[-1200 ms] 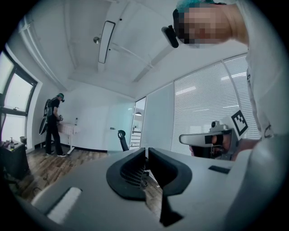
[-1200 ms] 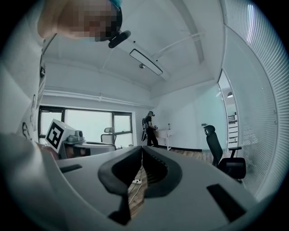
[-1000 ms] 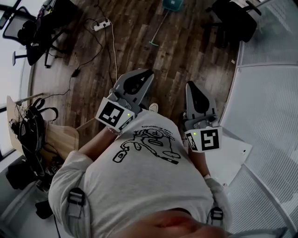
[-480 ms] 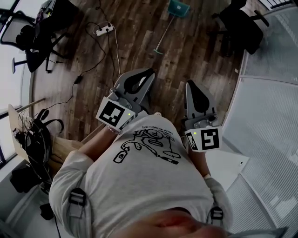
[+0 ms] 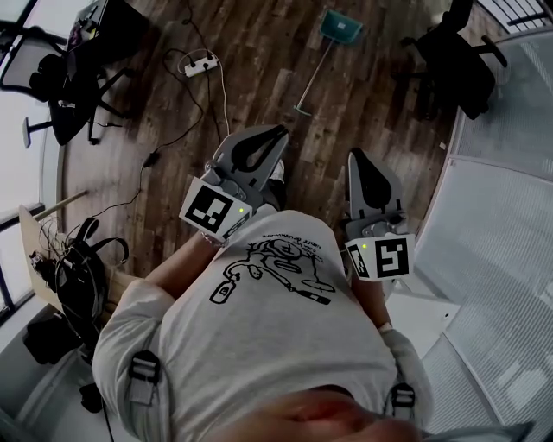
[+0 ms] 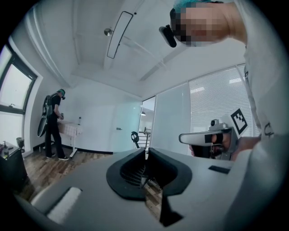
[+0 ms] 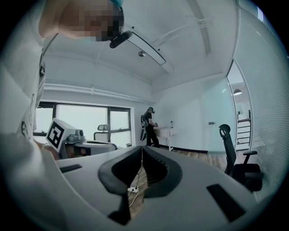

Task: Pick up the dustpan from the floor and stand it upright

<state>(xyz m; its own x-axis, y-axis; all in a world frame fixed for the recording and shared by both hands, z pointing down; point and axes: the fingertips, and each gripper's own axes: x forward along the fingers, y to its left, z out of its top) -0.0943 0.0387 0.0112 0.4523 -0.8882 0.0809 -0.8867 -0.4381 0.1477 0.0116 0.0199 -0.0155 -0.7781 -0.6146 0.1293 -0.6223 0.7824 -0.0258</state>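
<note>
Left gripper point(image 5: 278, 132) and right gripper point(image 5: 355, 156) both clamped shut, empty, with the dustpan point(image 5: 340, 26) lying well beyond their fingertips.

The floor point(image 5: 371, 112) is matt wood plank, the dustpan point(image 5: 341, 26) smooth plastic.

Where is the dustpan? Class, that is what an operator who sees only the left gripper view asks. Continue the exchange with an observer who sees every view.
Observer: The teal dustpan lies on the wood floor at the top of the head view, with its long handle running down-left.
Operator: What lies beside it?
Observer: A white power strip, off to its left in that view.
Operator: Is the right tool free?
Observer: Yes, the right tool is shut with nothing between its jaws.
</note>
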